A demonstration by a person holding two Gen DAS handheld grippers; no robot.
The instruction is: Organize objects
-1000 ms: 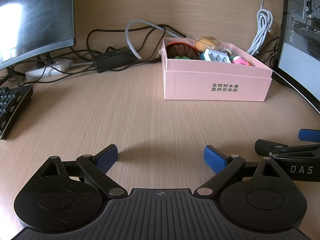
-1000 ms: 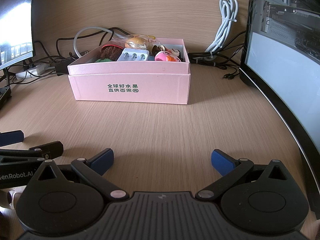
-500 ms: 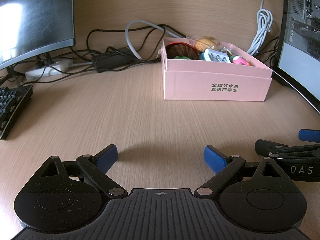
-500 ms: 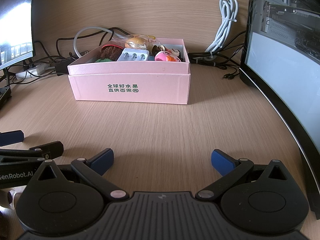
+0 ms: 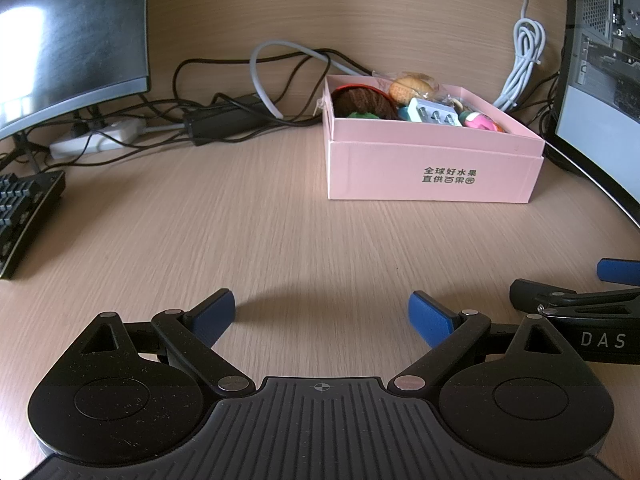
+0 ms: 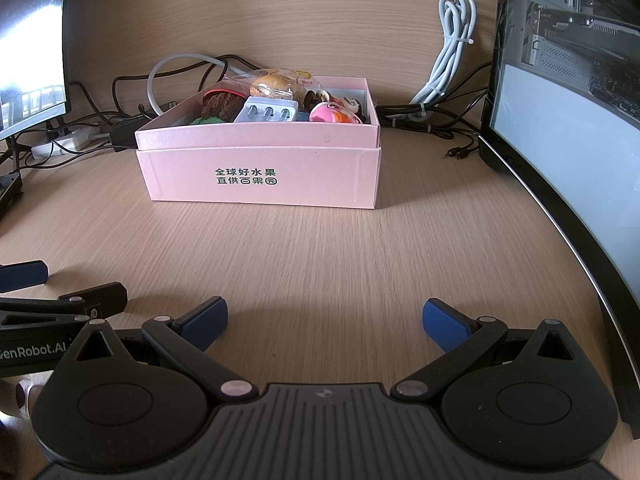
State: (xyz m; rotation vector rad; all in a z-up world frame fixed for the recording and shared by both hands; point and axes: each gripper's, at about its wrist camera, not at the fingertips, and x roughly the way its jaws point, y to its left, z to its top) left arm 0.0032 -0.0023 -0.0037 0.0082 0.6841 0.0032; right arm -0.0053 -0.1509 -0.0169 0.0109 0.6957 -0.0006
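Observation:
A pink cardboard box (image 5: 432, 172) (image 6: 260, 176) stands on the wooden desk, far ahead of both grippers. Inside lie a brown knitted item (image 5: 362, 102) (image 6: 220, 104), a bagged bun (image 5: 412, 86) (image 6: 276, 82), a white-grey adapter (image 5: 434, 112) (image 6: 268, 111) and a pink toy (image 5: 480, 122) (image 6: 334, 114). My left gripper (image 5: 322, 314) is open low over the bare desk, nothing between its blue pads. To its right, my right gripper (image 6: 324, 318) is open too and holds nothing. Each gripper shows at the edge of the other's view.
A curved monitor (image 5: 68, 36) and a keyboard (image 5: 24, 216) sit at the left. A power strip (image 5: 96, 140) and tangled cables (image 5: 240, 116) run along the back wall. A second monitor (image 6: 568, 152) and a coiled white cable (image 6: 452, 52) stand at the right.

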